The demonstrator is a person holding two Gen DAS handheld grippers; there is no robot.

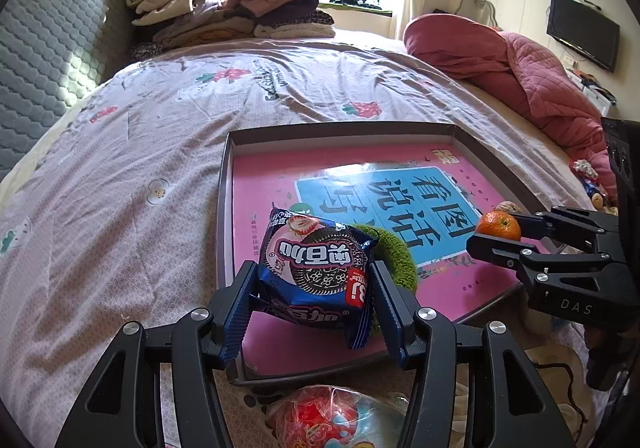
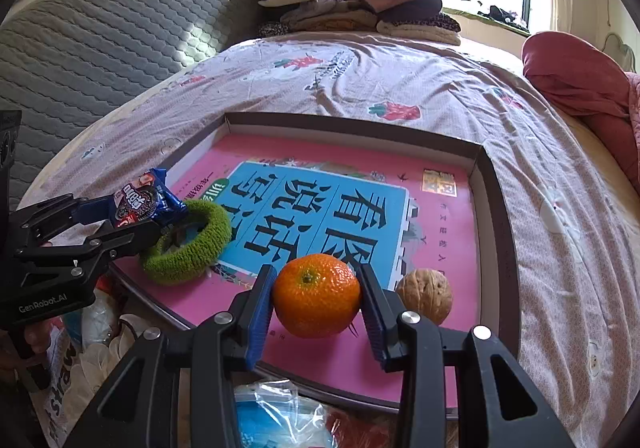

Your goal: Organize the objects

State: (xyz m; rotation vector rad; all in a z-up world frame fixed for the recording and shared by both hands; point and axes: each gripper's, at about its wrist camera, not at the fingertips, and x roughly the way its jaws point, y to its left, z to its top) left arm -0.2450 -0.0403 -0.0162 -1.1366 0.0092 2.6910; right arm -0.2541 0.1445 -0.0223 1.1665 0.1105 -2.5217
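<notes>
Two grippers are each pinching one item above the shallow dark-rimmed cardboard tray [image 2: 500, 207] lying on the bed. Nearest its front rim, the right gripper [image 2: 316, 300] is clamping a round orange mandarin [image 2: 316, 296] between its blue pads, just beside a brown walnut [image 2: 426, 294] resting on the tray floor. Toward the tray's left front corner, the left gripper [image 1: 312, 284] is squeezing a blue crinkly cookie packet [image 1: 316, 264] above a fuzzy green knitted ring [image 1: 394, 252]. Judging by this, each should be lowering into bare floor before releasing, keeping the fruit from rolling. Farther in, large Chinese characters are covering the pink-and-blue book cover [image 2: 320, 207]; "GenRobot.AI" and "DAS" are marking the gripper bodies.
</notes>
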